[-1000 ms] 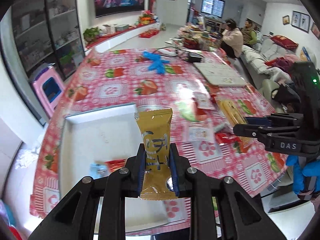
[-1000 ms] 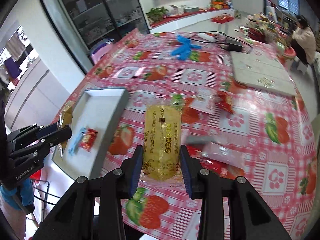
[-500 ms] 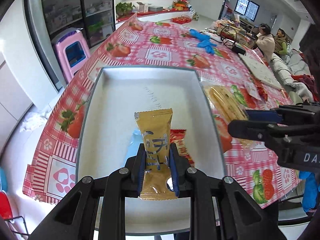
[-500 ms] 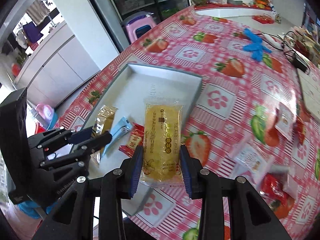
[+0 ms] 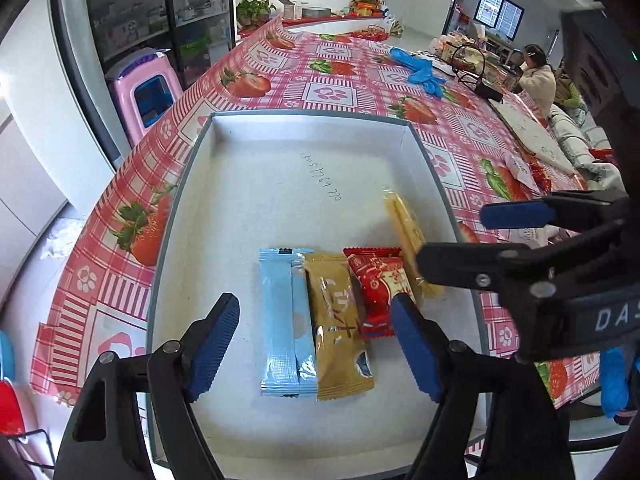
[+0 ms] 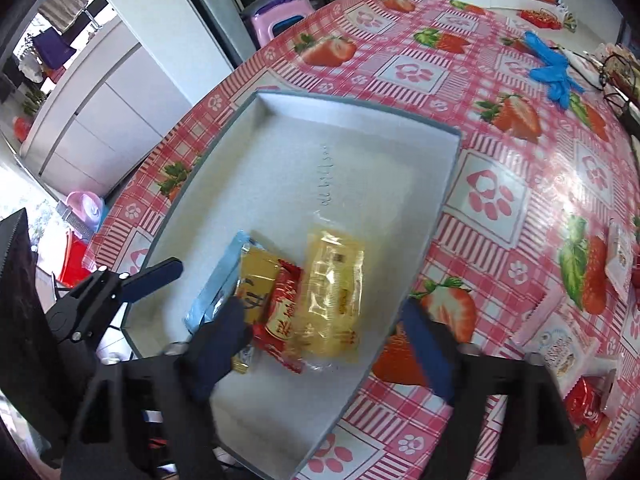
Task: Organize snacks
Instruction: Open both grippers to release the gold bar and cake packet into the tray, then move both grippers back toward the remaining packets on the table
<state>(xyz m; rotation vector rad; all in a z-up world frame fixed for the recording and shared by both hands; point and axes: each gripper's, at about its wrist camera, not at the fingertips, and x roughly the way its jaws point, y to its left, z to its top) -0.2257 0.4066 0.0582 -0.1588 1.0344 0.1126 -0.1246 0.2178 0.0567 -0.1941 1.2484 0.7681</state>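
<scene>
Four snacks lie side by side in the white tray (image 5: 192,184) on the strawberry tablecloth (image 5: 336,92), lined up like a little row, which looks like the tidy way they are meant to go. From left to right there is a blue packet (image 5: 286,320), a gold packet (image 5: 338,328), a red packet (image 5: 378,292) and a long yellow packet (image 6: 334,292). They touch or overlap a bit at the edges. The left gripper (image 5: 316,344) hangs just over the blue and gold packets. Its jaws are opening wide and they press on nothing, so the gold packet lies loose in the tray. The right gripper (image 6: 324,344) hangs over the yellow packet. Its jaws are opening too, with nothing pinched between them. More snacks (image 6: 560,352) wait on the tablecloth, well apart from the tray, so the job is probably not done yet.
</scene>
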